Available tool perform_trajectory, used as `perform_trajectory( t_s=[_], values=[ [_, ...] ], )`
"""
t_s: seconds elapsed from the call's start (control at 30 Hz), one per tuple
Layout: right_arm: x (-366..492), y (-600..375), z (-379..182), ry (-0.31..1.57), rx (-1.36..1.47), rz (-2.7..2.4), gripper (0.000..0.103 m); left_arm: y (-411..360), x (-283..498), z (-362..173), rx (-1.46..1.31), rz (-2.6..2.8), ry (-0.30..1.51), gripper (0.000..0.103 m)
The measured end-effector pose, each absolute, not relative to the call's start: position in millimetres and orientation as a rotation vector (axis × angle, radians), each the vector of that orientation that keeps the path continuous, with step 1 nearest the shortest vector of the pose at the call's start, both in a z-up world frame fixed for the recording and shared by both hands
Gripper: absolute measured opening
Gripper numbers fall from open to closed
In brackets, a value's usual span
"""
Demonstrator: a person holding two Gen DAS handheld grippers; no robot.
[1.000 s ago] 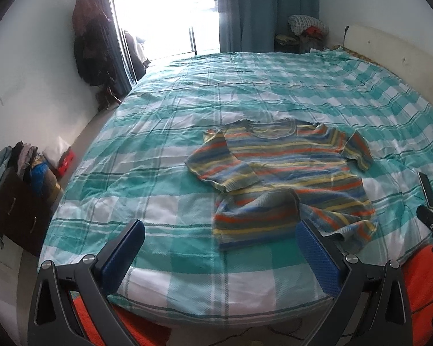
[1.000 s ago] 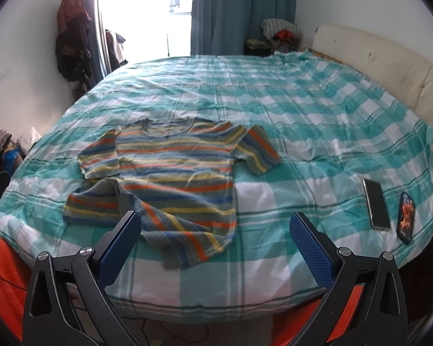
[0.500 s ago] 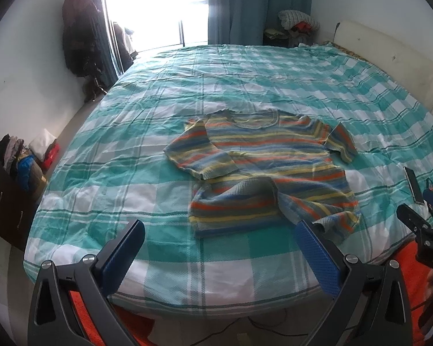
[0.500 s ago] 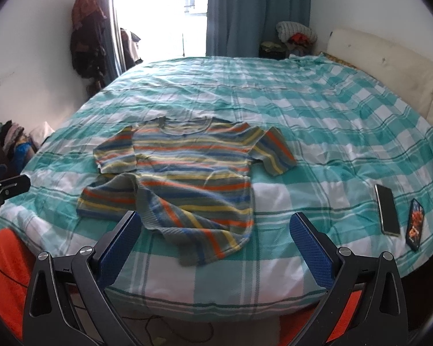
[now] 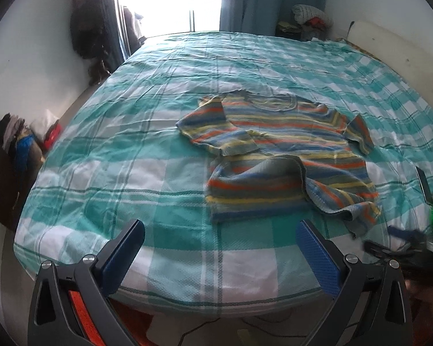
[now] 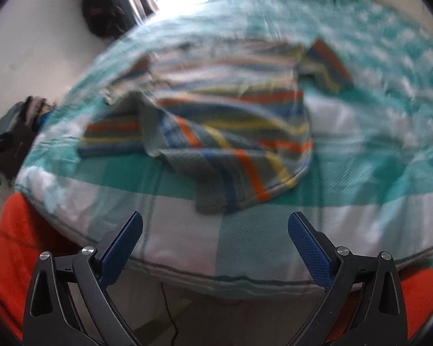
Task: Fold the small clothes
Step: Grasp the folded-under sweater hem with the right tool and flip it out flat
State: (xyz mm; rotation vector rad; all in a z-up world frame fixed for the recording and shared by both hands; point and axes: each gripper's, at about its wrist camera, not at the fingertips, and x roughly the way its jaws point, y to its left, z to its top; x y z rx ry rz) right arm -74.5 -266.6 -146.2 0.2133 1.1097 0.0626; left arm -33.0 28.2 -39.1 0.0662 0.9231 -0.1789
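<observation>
left tool (image 5: 220,249) wide open, empty | right tool (image 6: 216,238) wide open, empty | shirt (image 5: 277,150) rumpled on bed (image 5: 130,178)

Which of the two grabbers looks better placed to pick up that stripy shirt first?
Probably the right gripper: the striped shirt and its rumpled hem fill its view, just ahead of its open jaws. The left gripper, also open, sees it farther off, to its right.

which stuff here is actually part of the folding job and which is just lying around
Job: striped sweater, spread on the checked bed cover; left gripper and right gripper, both open.

Lying about: phone on the bed; clothes pile on the floor.
</observation>
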Motion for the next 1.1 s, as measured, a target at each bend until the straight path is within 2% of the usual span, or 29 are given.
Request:
perform_trajectory(
  t_s=[0.03, 0.17, 0.2, 0.27, 0.3, 0.33, 0.43, 0.53, 0.67, 0.7, 0.77, 0.8, 0.83, 0.97, 1.07, 1.1],
  values=[
    [-66.6, -276.3, -161.9, 1.136, 0.338, 0.054, 0.091, 27.3, -32.9, -39.7, 0.063, -0.180, 0.923, 0.103],
    [-72.8, -308.0, -178.9, 1.052, 0.671, 0.025, 0.092, 25.8, -35.4, -40.4, 0.068, -0.181, 0.914, 0.103],
    [-74.9, -312.1, -181.1, 1.035, 0.704, 0.035, 0.089, 25.7, -36.4, -41.2, 0.066, -0.182, 0.912, 0.103],
    [-75.0, -313.6, -183.9, 1.039, 0.669, 0.048, 0.042, 25.2, -34.3, -47.0, 0.056, -0.187, 0.923, 0.103],
    [-74.7, -314.8, -186.1, 1.047, 0.660, 0.047, 0.008, 25.0, -32.6, -49.7, 0.051, -0.191, 0.937, 0.103],
    [-77.6, -320.0, -186.1, 1.040, 0.681, 0.051, 0.006, 24.6, -31.6, -51.2, 0.049, -0.193, 0.947, 0.103],
    [-94.6, -328.9, -157.1, 1.025, 0.647, 0.088, 0.006, 27.5, -34.0, -49.6, 0.064, -0.186, 0.941, 0.103],
    [-117.0, -343.7, -122.7, 1.110, 0.495, 0.067, 0.006, 35.6, -39.4, -44.2, 0.081, -0.168, 0.918, 0.102],
    [-123.7, -379.3, -123.8, 1.191, 0.305, -0.115, 0.007, 44.2, -43.9, -48.6, 0.065, -0.175, 0.927, 0.103],
    [-123.6, -387.5, -129.3, 1.212, 0.327, -0.122, 0.012, 43.6, -44.6, -52.0, 0.069, -0.181, 0.936, 0.103],
    [-121.3, -390.4, -129.9, 1.226, 0.285, -0.174, 0.033, 41.9, -45.0, -55.8, 0.087, -0.176, 0.947, 0.103],
    [-119.2, -383.6, -120.3, 1.197, 0.219, -0.193, 0.058, 41.9, -45.7, -56.9, 0.095, -0.171, 0.947, 0.103],
    [-119.2, -379.1, -114.8, 1.168, 0.192, -0.192, 0.066, 42.4, -46.5, -57.3, 0.096, -0.168, 0.944, 0.103],
    [-87.8, -315.9, -82.0, 1.056, 0.201, 0.081, 0.066, 53.5, -45.5, -60.7, 0.053, -0.156, 0.952, 0.103],
    [-50.8, -260.9, -86.7, 1.060, 0.261, 0.314, 0.065, 62.3, -43.3, -62.7, 0.010, -0.150, 0.970, 0.103],
    [-38.5, -244.2, -92.8, 1.059, 0.281, 0.373, 0.062, 65.0, -44.6, -60.9, 0.001, -0.148, 0.966, 0.103]
  ],
)
